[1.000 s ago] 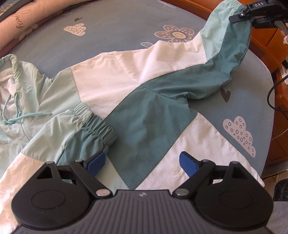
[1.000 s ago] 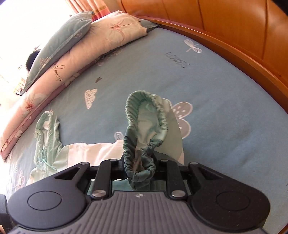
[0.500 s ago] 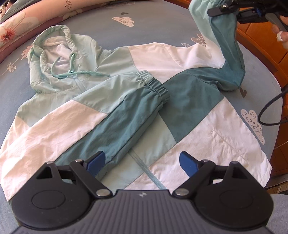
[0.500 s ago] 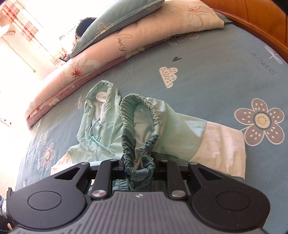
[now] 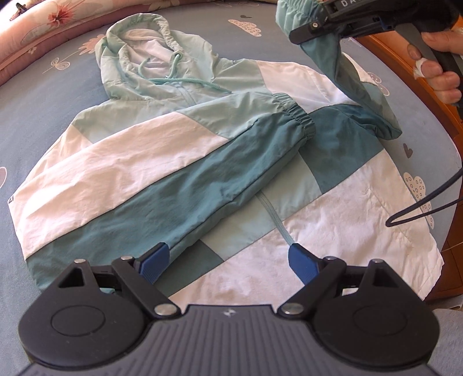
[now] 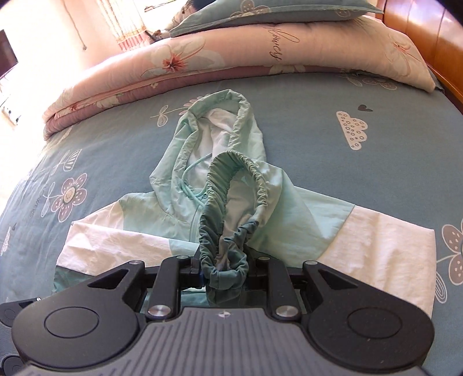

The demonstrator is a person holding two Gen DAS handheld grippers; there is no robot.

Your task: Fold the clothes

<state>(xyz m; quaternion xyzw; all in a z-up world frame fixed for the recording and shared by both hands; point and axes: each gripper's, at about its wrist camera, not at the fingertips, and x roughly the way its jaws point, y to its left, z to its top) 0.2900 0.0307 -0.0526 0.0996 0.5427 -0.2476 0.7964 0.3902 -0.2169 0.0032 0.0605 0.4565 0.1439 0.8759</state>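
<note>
Jacket: hooded, in blocks of pale mint, white and dark teal; it lies front up on the bed, spread flat over most of the sheet, hem toward the near edge.
Hood: pale mint with a white lining and a gathered rim, open and flat, pointing to the far edge where the bedding lies; a mint drawstring trails across the chest.
Folded sleeve: white then dark teal, laid slantwise across the front, its elastic cuff resting near the middle of the chest.
Zip: a mint strip running down the centre to the hem, partly covered by the folded sleeve.
Left gripper: jaws wide apart, nothing between the blue pads; it hangs above the hem at the near edge.
Raised sleeve: dark teal, lifted off the jacket at the bed's right side, rising slantwise to the other tool.
Right gripper: jaws narrow, clamped on the raised sleeve's gathered cuff, which stands as an open loop above the hood; a hand grips its handle.
Cable: dark loop hanging over the bed's right edge.
Quilt: pink, flowered, folded along the far edge, with a teal pillow on top.
Frame: orange wood, at the right far corner.
</note>
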